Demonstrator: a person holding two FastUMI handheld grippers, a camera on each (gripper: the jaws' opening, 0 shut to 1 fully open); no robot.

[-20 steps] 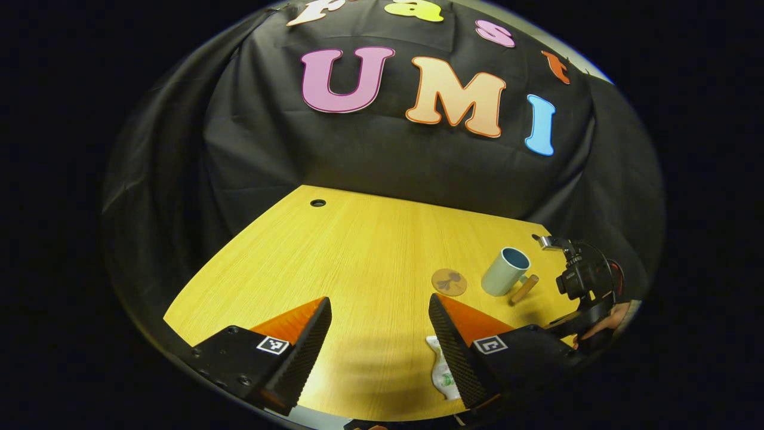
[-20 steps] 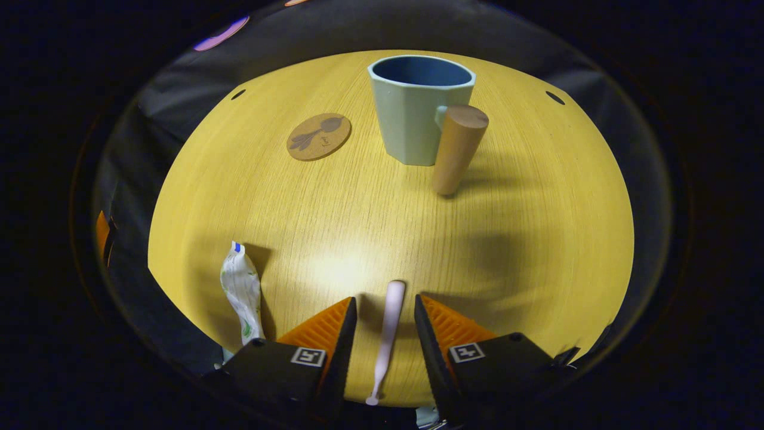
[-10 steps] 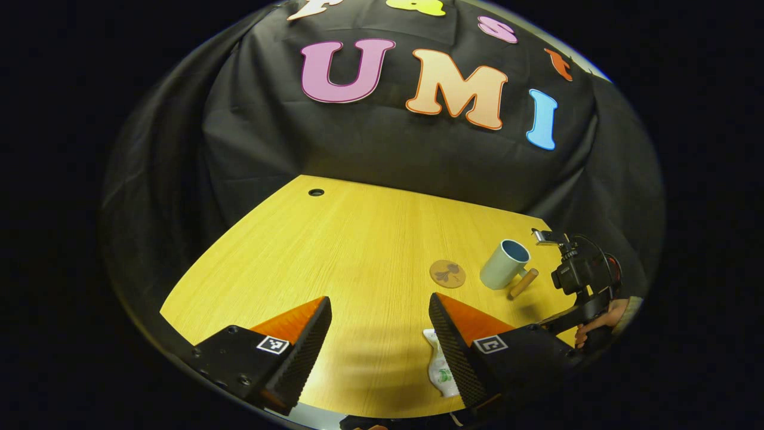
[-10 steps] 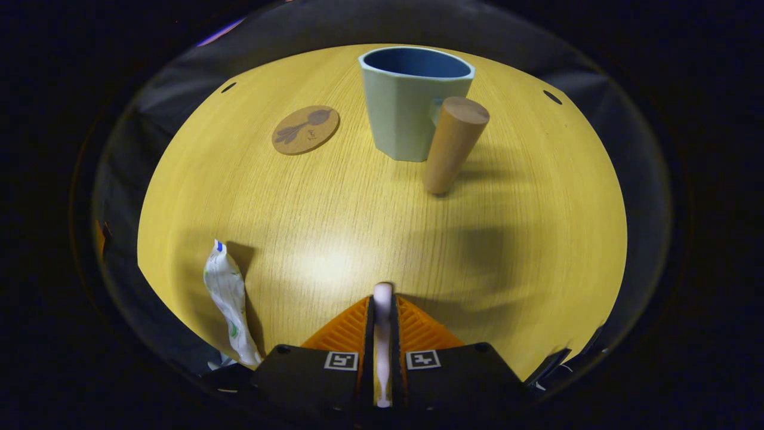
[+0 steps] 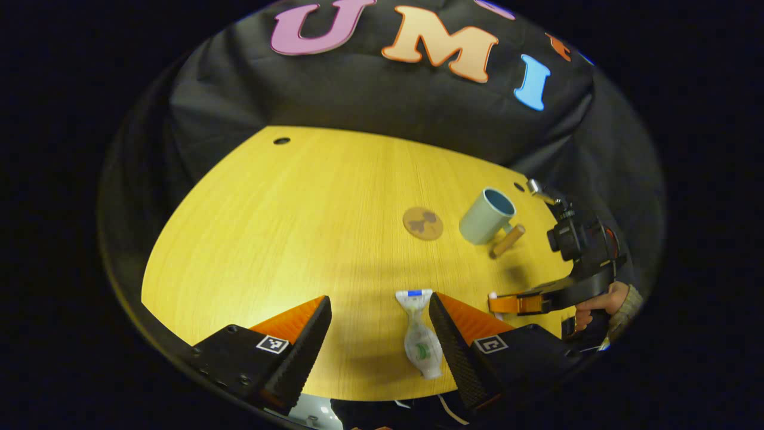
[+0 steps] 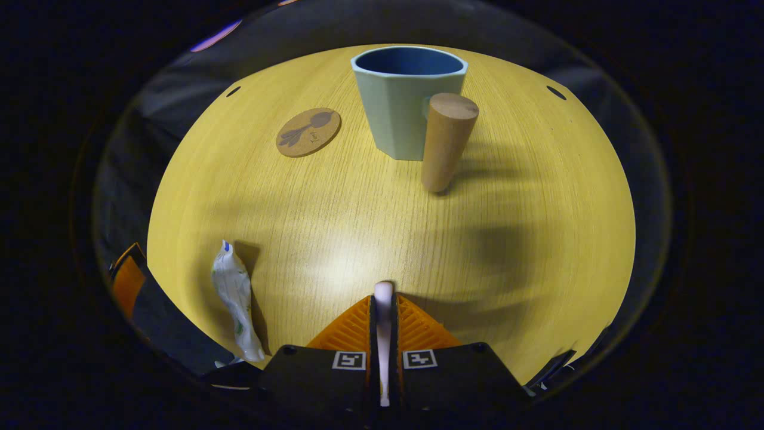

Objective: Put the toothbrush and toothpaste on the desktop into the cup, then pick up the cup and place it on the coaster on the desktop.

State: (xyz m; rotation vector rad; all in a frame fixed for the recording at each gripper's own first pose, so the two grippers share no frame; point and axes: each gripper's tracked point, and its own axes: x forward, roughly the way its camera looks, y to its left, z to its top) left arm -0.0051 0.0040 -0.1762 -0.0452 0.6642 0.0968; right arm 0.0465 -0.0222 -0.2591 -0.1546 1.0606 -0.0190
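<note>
My left gripper (image 5: pixel 377 310) has tipped down and come forward since a second ago: more desktop (image 5: pixel 298 209) shows, and the toothpaste (image 5: pixel 419 340), half hidden by my right-hand finger before, now lies in plain sight between the fingers, close beside that one, crimped end pointing away. Jaws wide apart, touching nothing.

My right gripper (image 6: pixel 382 310) went from straddling the toothbrush (image 6: pixel 382 316) a second ago to clamped on it half a second ago; same now, both fingers pressing the handle, its rounded end poking out past the tips. In the left gripper view I see that gripper (image 5: pixel 495 301) at the right, a hand (image 5: pixel 603 298) on its grip.

Cup (image 6: pixel 406 101) upright well ahead of the right gripper, wooden handle facing it, nothing visible inside. Coaster (image 6: pixel 308 132) just left of the cup, apart from it, bare.

Room: open wood between the right gripper and cup. Toothpaste sits near the desk's near edge; the cup's side has edge close to the right. Wide bare stretch on the left half.
</note>
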